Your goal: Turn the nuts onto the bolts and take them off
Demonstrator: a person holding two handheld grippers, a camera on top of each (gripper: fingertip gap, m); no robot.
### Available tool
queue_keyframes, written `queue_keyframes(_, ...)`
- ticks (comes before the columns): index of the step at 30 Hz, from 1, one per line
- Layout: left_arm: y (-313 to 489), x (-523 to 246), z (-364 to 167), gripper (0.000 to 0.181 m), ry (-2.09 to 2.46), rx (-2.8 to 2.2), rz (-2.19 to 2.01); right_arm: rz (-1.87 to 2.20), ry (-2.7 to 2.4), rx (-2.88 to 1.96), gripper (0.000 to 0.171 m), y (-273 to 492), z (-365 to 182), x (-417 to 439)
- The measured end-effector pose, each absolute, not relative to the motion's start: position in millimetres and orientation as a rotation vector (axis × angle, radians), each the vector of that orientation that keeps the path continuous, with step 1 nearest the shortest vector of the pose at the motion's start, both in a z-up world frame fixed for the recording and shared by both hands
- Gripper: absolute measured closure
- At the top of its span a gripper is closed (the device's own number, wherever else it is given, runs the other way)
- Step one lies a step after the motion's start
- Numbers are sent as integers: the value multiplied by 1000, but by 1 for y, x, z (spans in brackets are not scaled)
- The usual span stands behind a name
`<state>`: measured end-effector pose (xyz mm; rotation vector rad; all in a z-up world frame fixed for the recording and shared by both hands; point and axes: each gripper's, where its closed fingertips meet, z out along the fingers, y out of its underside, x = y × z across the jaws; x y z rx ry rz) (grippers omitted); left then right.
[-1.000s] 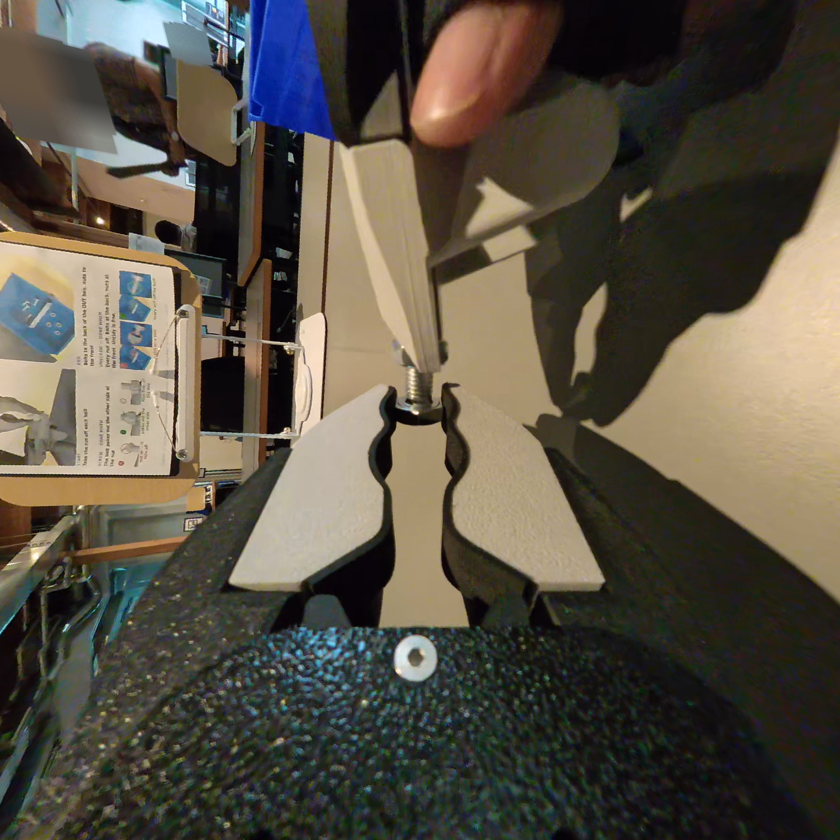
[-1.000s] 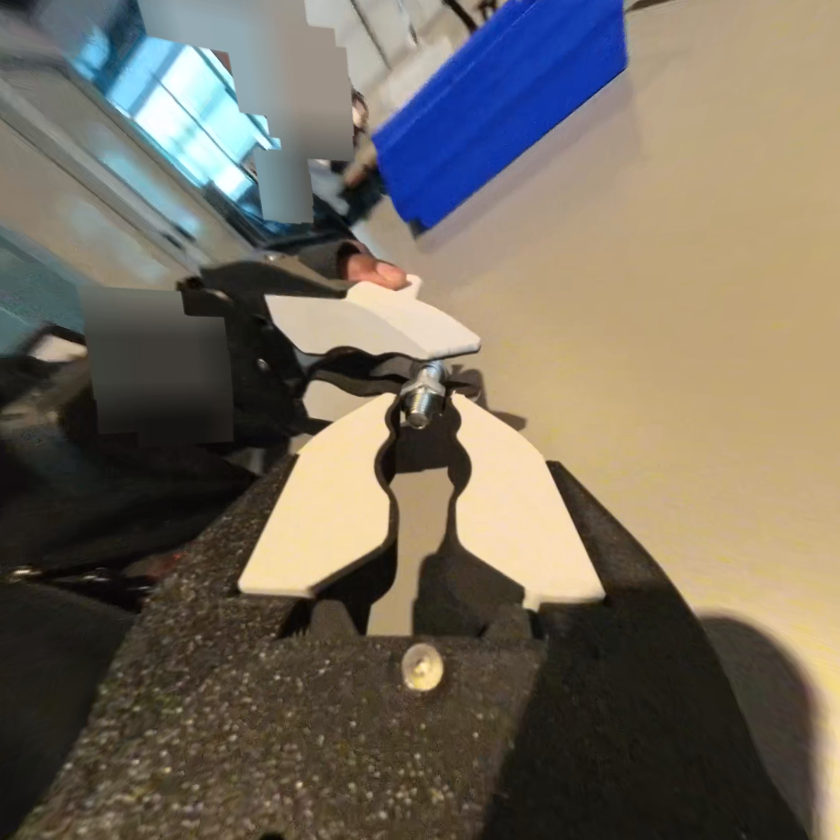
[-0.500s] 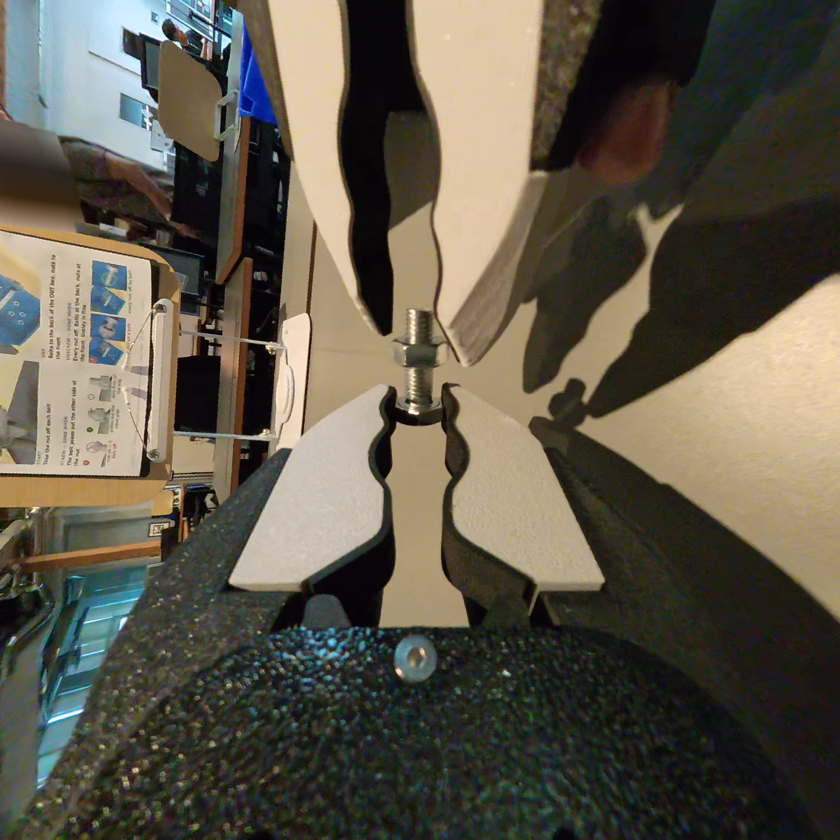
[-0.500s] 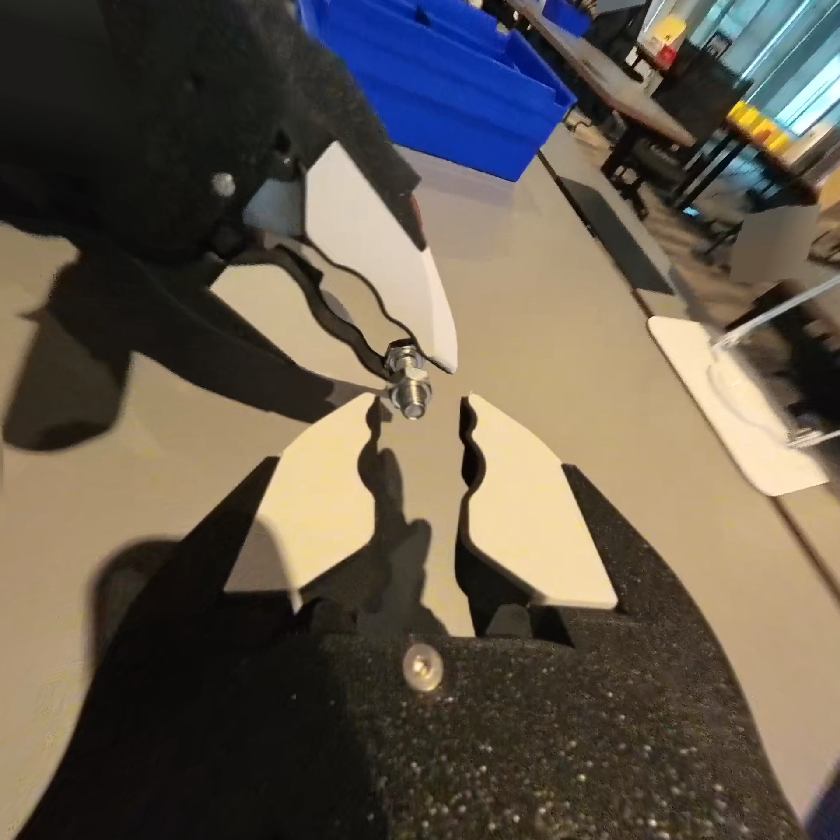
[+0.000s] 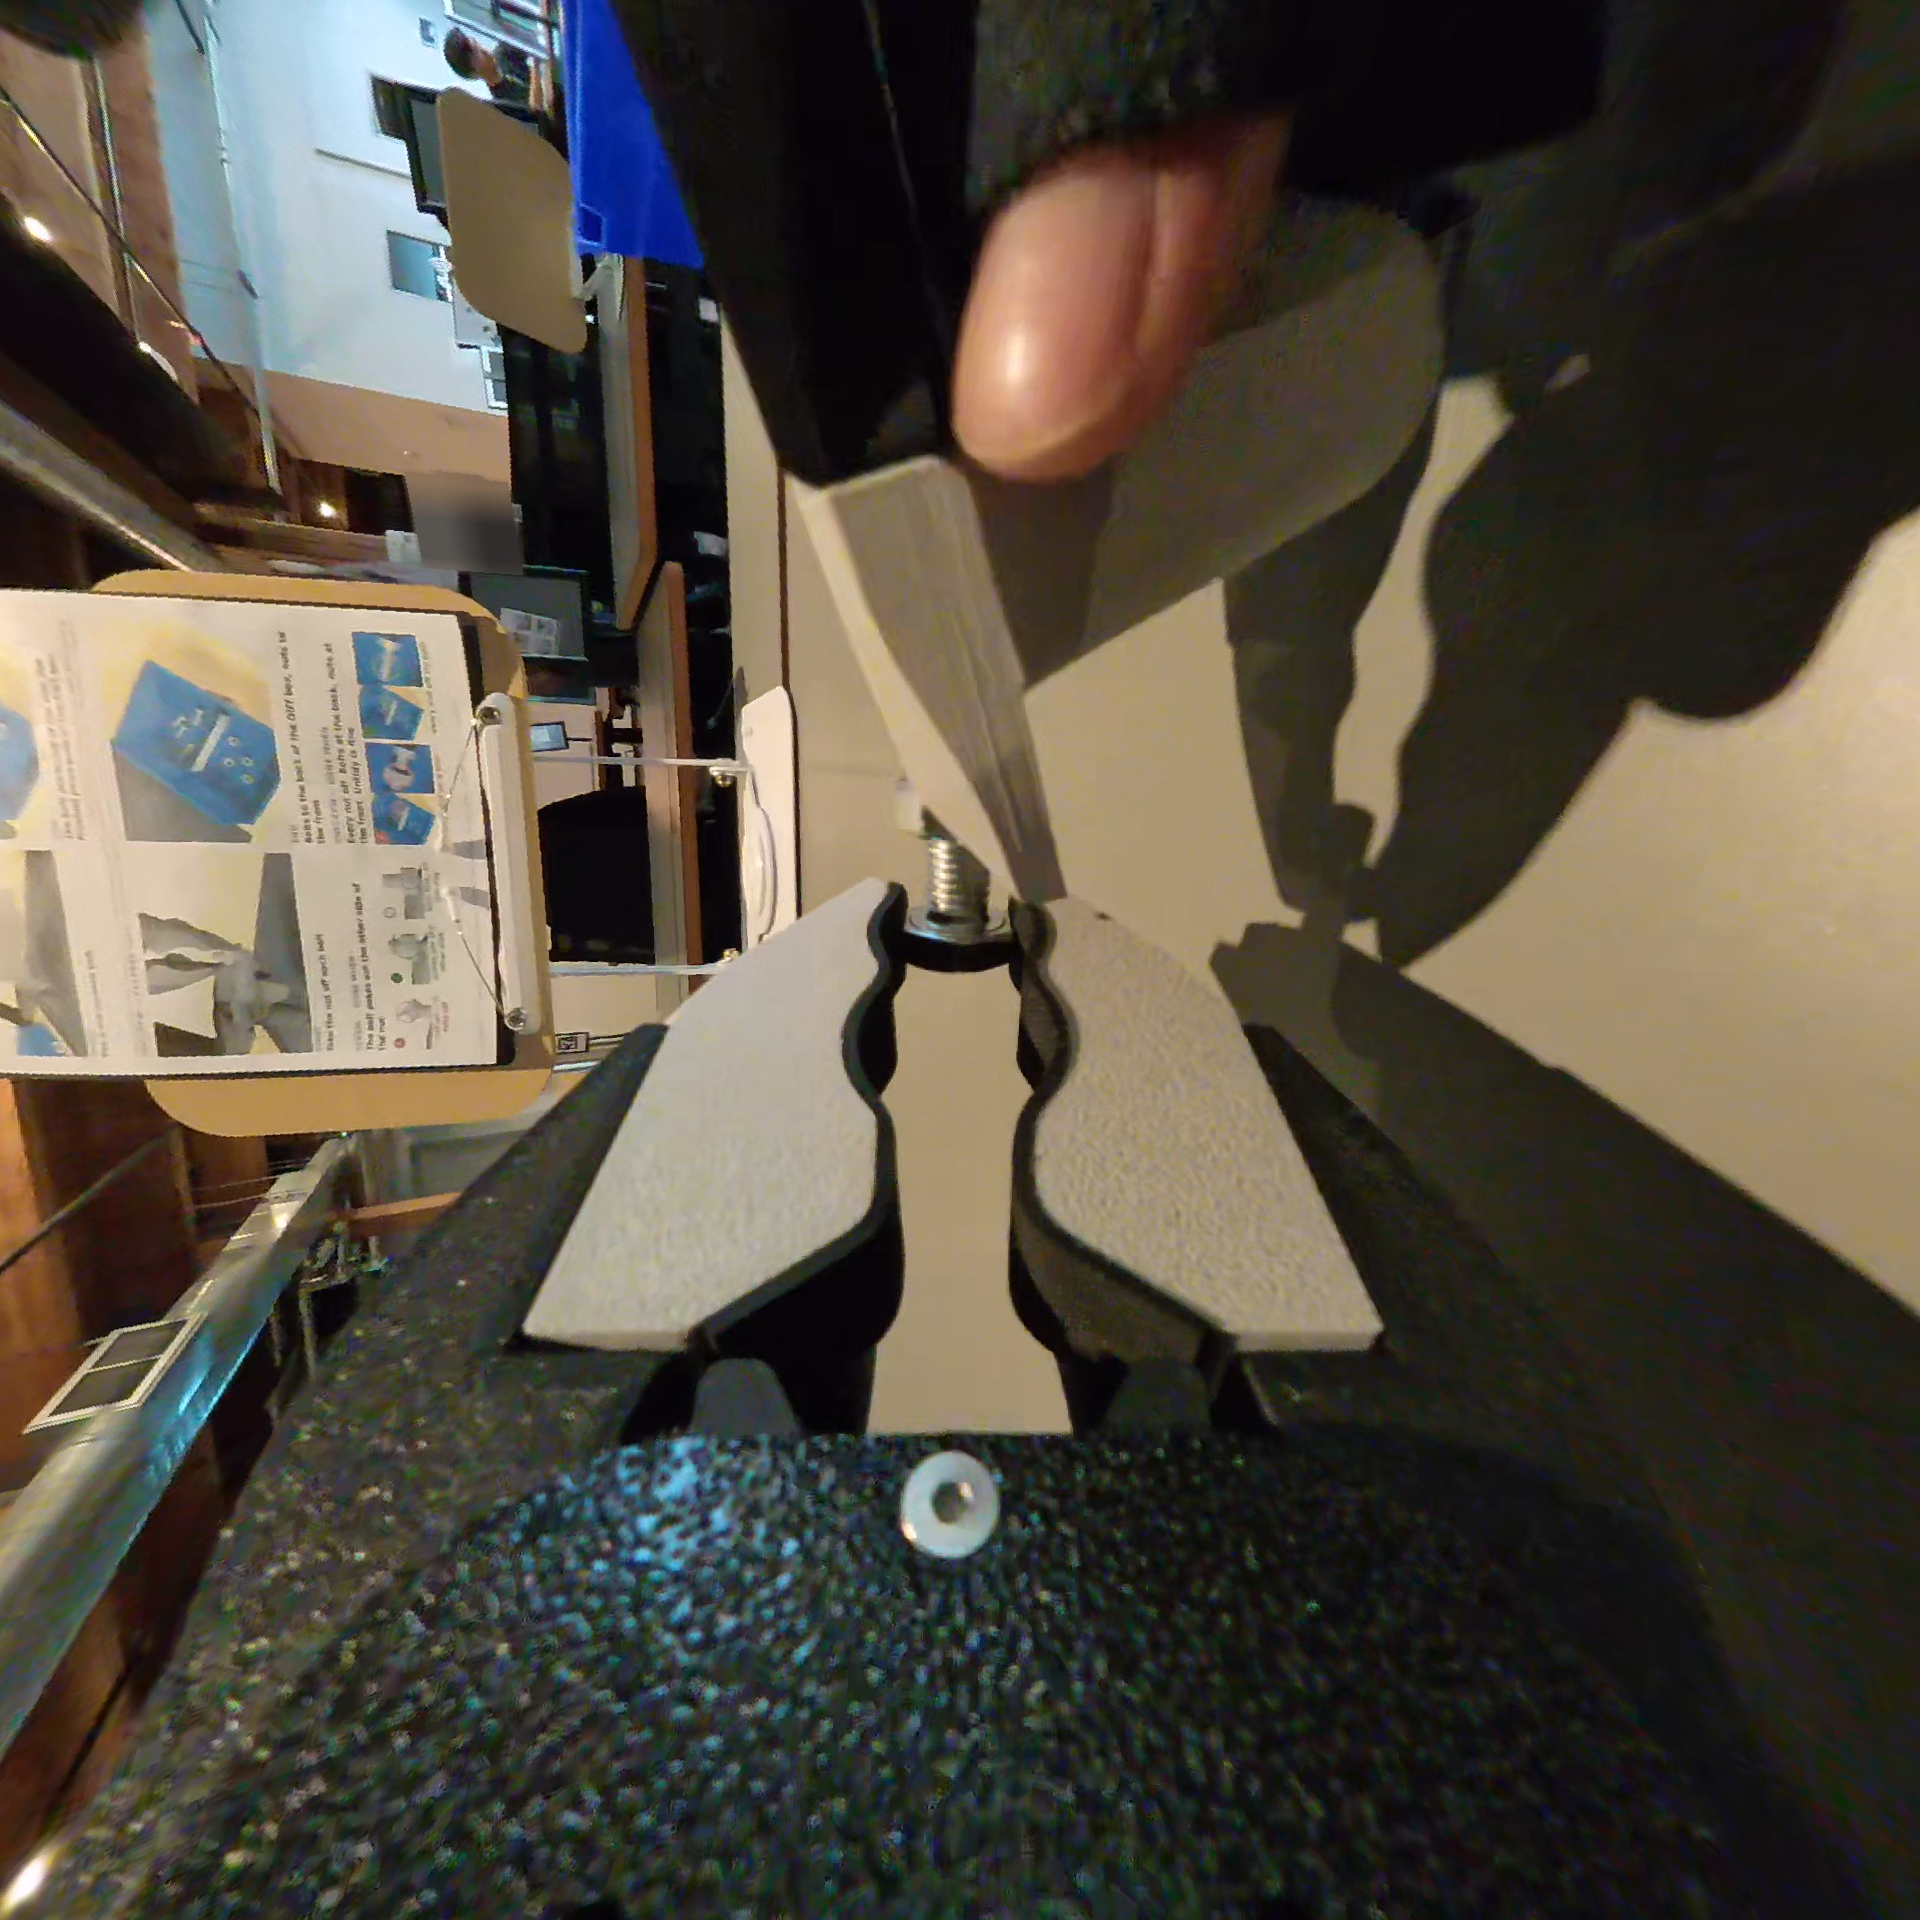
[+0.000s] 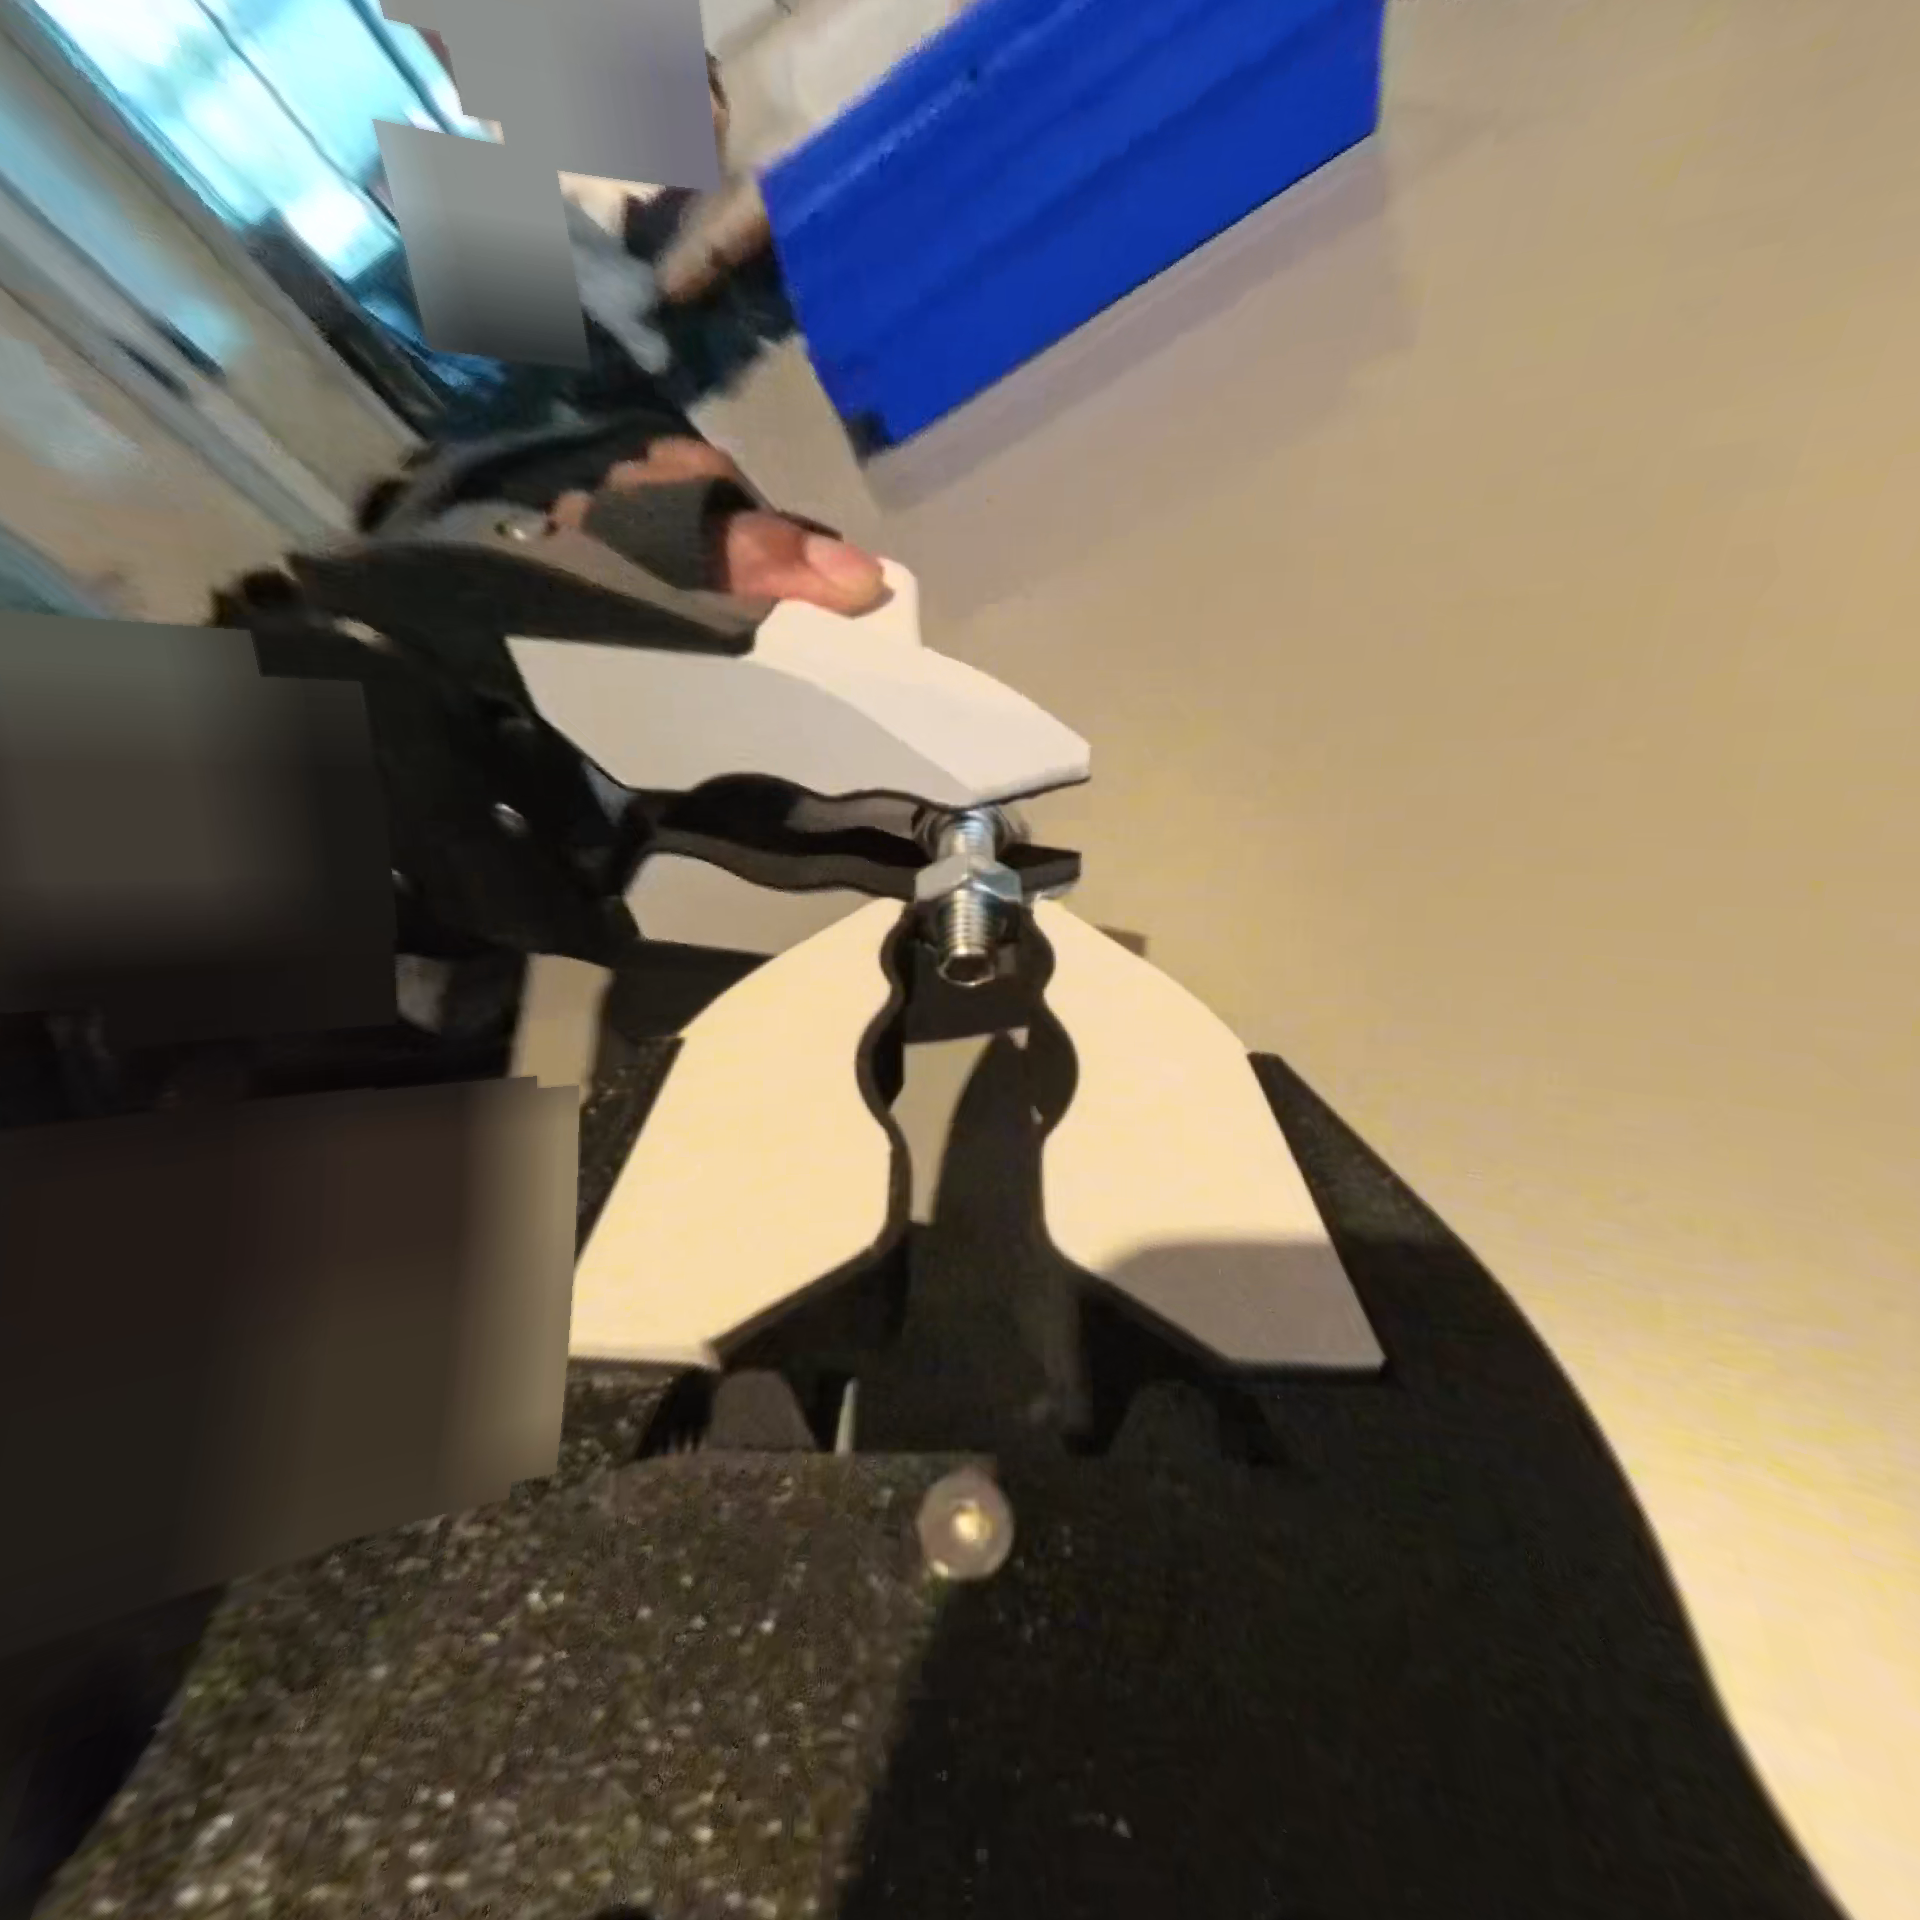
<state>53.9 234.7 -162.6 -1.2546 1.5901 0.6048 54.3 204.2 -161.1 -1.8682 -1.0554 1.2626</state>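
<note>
The bolt (image 5: 951, 914) is pinched by its head in the nearly closed tips of the left gripper (image 5: 956, 935) above the beige table (image 6: 1558, 727), while the nut (image 6: 968, 881) on its thread is clamped by the right gripper (image 6: 971, 935), its jaws narrowed around it

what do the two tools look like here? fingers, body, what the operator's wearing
Both match. The left tool and the right tool have flat pale grey fingers with wavy black inner pads, on a speckled black textured body with one silver screw in the middle. The operator wears a black fingerless glove. No cables visible.
</note>
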Motion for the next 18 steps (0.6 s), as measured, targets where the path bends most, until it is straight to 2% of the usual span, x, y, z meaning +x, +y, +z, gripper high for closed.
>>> queue_keyframes(4,233,57,-162,163,1575,-1275,551,1320,-1054,-1810,139,206,-153,58)
queue_keyframes(7,234,55,-162,163,1563,-1299,516,997,-1190,-1716,130,213,-159,64)
queue_keyframes(13,234,53,-161,163,1552,-1332,451,425,-1371,-1378,137,219,-147,67)
queue_keyframes(18,230,58,-163,163,1578,-1316,399,254,-1469,-1244,140,213,-149,66)
